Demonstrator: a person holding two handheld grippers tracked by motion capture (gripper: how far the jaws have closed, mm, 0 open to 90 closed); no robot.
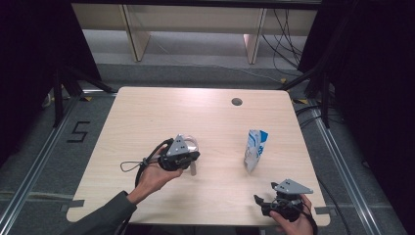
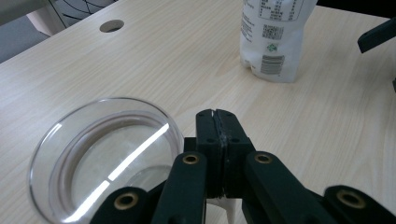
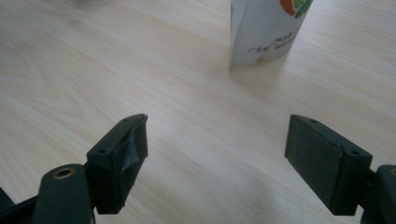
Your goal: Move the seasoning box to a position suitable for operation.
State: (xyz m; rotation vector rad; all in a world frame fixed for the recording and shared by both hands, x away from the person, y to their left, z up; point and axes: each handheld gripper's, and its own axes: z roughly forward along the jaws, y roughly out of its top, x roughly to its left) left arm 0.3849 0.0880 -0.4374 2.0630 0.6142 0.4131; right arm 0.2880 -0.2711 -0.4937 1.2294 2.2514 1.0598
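Note:
My left gripper (image 1: 195, 157) is near the table's middle, held in a hand. Its jaws (image 2: 218, 114) are pressed together on a thin white piece (image 2: 223, 205) that hangs below them; what the piece is I cannot tell. A clear round glass dish (image 2: 102, 154) sits on the table just beside these jaws, at their left. A white and blue stand-up pouch (image 1: 255, 149) stands upright farther right. My right gripper (image 1: 264, 200) is at the front right edge, open, with bare table between its pads (image 3: 217, 149). It faces the pouch (image 3: 266, 28) from a short distance.
The wooden table (image 1: 147, 112) has a round cable hole (image 1: 237, 102) near its far edge. A black cable loop (image 1: 129, 166) trails from the left gripper. Dark curtains and metal floor rails flank the table.

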